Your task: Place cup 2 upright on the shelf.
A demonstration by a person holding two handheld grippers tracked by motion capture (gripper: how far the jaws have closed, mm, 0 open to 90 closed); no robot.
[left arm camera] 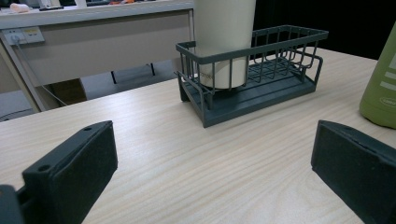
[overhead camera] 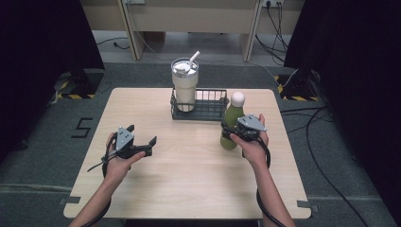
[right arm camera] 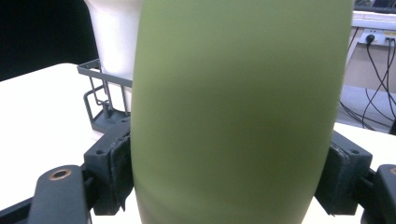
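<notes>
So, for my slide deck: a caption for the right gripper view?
Right claw clamped around the green bottle, wire rack behind.

Your high view is evenly lit from overhead: table (overhead camera: 189, 175) bright, shadows soft and short, both side edges falling to near black curtains. Resolution is low, fine detail soft. Your left gripper view is sharp on the wire basket (left arm camera: 261, 88), no glare. Your right gripper view has the green bottle (right arm camera: 238, 112) too close, blurred, with the tabletop blown white.
</notes>
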